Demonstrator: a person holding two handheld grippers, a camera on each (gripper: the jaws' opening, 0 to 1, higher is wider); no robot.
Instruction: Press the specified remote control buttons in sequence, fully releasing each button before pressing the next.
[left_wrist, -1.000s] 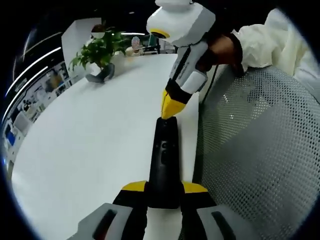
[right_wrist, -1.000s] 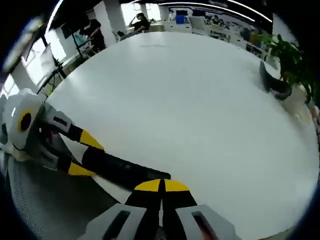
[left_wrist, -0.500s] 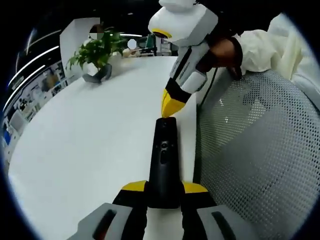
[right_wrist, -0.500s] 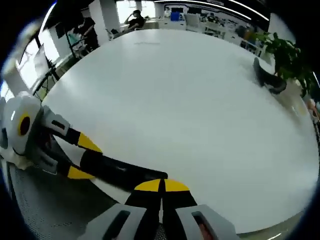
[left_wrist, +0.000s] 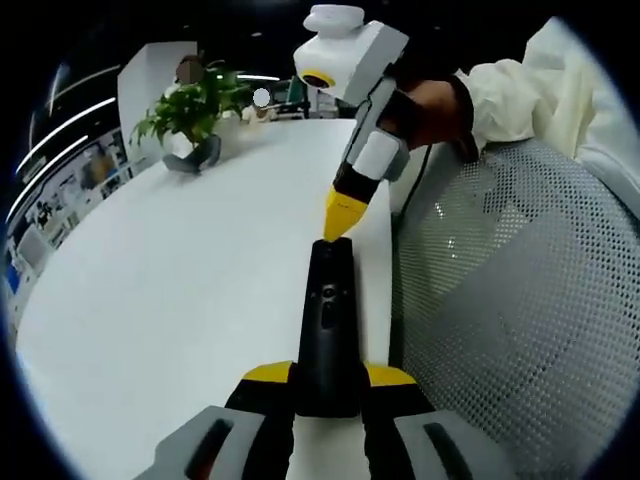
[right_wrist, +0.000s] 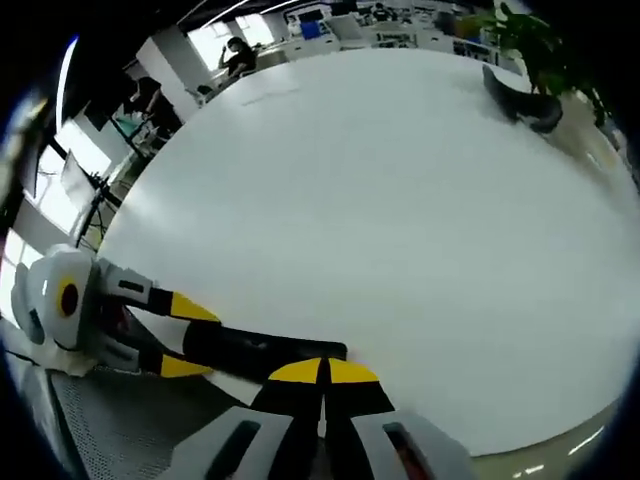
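Black remote (left_wrist: 327, 330) clamped between left gripper (left_wrist: 328, 376) jaws, right gripper (left_wrist: 342, 218) tip touching.

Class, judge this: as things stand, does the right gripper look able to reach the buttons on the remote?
Probably yes: the right gripper, jaws shut, sits at the far end of the remote, which the left gripper holds, button face unobstructed.
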